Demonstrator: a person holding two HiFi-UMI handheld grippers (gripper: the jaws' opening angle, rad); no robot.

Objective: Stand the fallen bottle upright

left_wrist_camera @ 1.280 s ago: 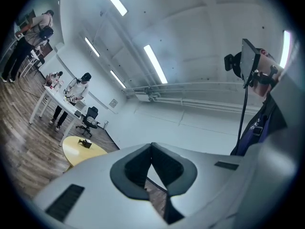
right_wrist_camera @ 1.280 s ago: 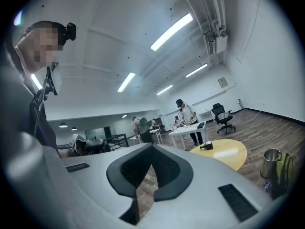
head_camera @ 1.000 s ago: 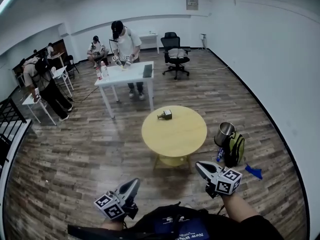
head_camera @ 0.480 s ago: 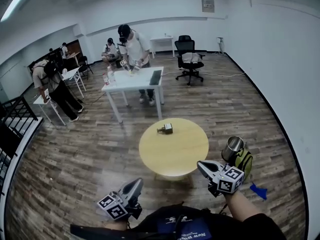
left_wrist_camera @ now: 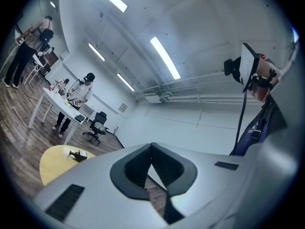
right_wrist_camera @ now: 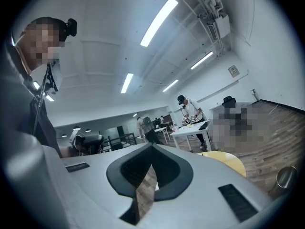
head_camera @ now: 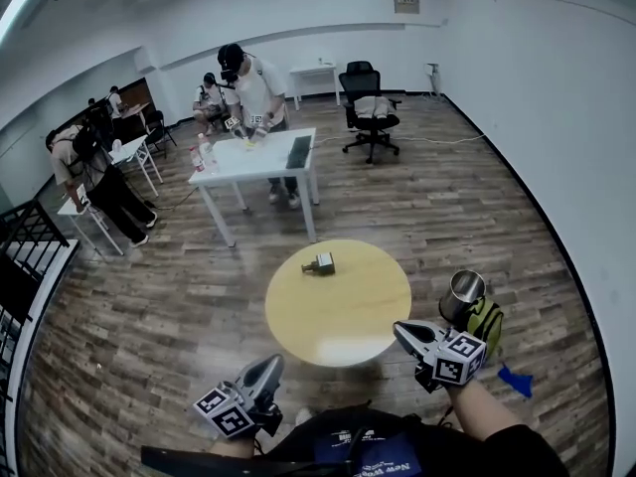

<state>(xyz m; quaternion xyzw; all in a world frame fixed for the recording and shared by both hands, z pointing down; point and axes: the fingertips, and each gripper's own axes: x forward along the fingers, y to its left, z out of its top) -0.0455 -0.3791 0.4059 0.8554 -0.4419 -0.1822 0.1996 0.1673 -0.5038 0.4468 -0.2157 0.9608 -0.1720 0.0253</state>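
Observation:
A small dark bottle (head_camera: pixel 320 263) lies on its side on the round yellow table (head_camera: pixel 343 316), toward its far edge. The left gripper view also catches the bottle (left_wrist_camera: pixel 76 155) lying on the table (left_wrist_camera: pixel 55 161), far off to the left. My left gripper (head_camera: pixel 266 369) is held low at the bottom left, short of the table, shut with nothing in it. My right gripper (head_camera: pixel 402 333) hovers by the table's near right edge, also shut and empty. In the right gripper view, part of the yellow table (right_wrist_camera: pixel 228 162) shows beyond the closed jaws.
A steel cup (head_camera: pixel 462 294) sits on a green backpack (head_camera: pixel 484 323) on the floor right of the table, with a blue scrap (head_camera: pixel 515 379) nearby. Farther back stand a white table (head_camera: pixel 258 157) with people around it and an office chair (head_camera: pixel 368 107). A black railing (head_camera: pixel 25 251) runs along the left.
I have walked toward the round table, which now sits lower and nearer in the head view. Both grippers came along, still shut and held the same way.

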